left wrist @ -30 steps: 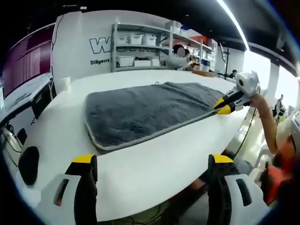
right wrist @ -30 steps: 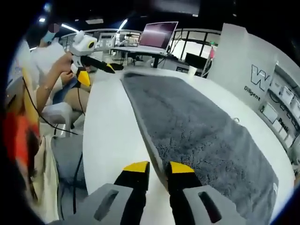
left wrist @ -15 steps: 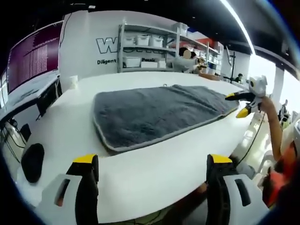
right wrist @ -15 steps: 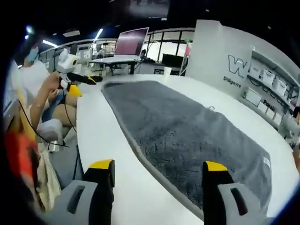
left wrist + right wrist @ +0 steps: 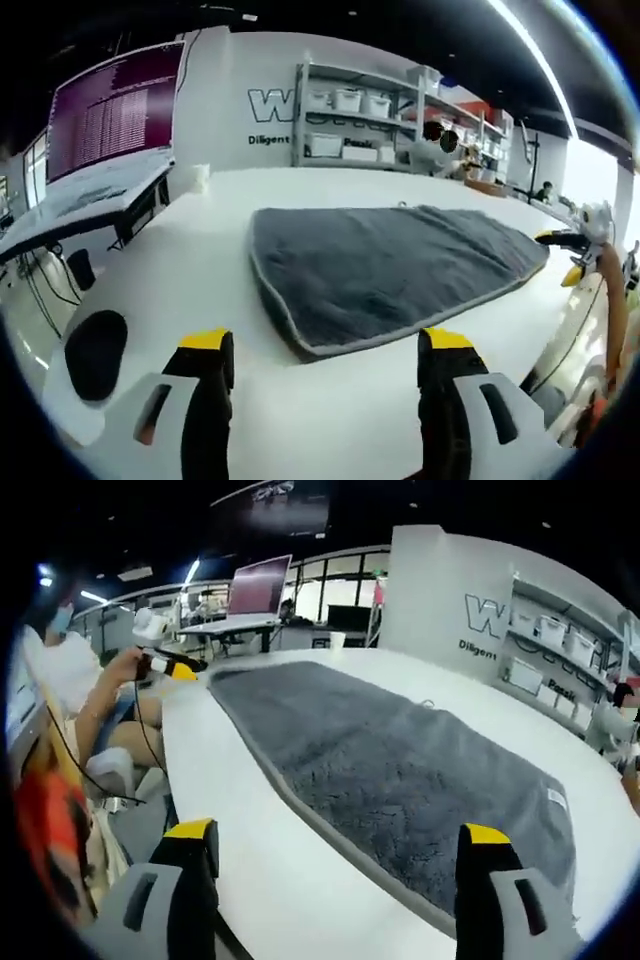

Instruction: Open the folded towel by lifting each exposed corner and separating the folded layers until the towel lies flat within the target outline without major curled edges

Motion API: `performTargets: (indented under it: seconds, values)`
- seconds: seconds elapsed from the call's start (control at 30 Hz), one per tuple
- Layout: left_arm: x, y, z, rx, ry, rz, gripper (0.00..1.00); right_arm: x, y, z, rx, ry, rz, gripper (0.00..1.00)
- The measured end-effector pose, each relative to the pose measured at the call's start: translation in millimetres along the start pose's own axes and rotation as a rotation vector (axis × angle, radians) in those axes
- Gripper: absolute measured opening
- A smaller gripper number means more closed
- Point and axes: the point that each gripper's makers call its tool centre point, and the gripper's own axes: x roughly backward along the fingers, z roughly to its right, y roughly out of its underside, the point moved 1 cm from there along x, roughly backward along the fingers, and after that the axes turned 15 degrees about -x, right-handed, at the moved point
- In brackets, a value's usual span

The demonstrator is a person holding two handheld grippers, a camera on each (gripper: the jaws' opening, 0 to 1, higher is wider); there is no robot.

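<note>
Grey towel (image 5: 385,270) lies flat on the white table (image 5: 180,300), its long axis running from my left gripper (image 5: 325,345) toward my right gripper (image 5: 335,835). I hold one at each short end, both with jaws spread wide and empty. Each near edge is just ahead of the fingertips, not touching; neither seems clearly nearer.

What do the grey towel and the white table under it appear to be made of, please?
The towel looks like plush microfibre or terry: a fuzzy matte pile with a lighter stitched binding along the edge. The table seems to be a smooth, slightly glossy white laminate or painted board, judging by its soft sheen; the exact material is unclear.
</note>
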Motion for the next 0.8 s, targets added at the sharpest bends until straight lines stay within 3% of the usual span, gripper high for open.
performTargets:
  seconds: [0.2, 0.27, 0.33, 0.47, 0.8]
  values:
    - [-15.8, -1.6, -24.0, 0.054, -0.086, 0.047, 0.35, 2.1, -0.4, 5.9, -0.016, 0.013, -0.001, 0.99]
    - [-19.6, 2.5, -30.8, 0.045, -0.120, 0.035, 0.24, 2.6, -0.7, 7.1, -0.022, 0.014, 0.001, 0.99]
    - [-22.4, 5.8, -35.6, 0.026, -0.148, 0.026, 0.21, 3.7, -0.2, 8.5, -0.020, 0.020, -0.002, 0.99]
    - [-28.0, 12.2, -36.1, -0.003, -0.158, 0.013, 0.05, 4.3, 1.6, 10.3, -0.020, 0.022, -0.009, 0.99]
    - [-32.8, 29.7, -38.8, -0.015, -0.171, -0.050, 0.01, 2.2, 2.3, 9.7, -0.021, 0.022, -0.016, 0.99]
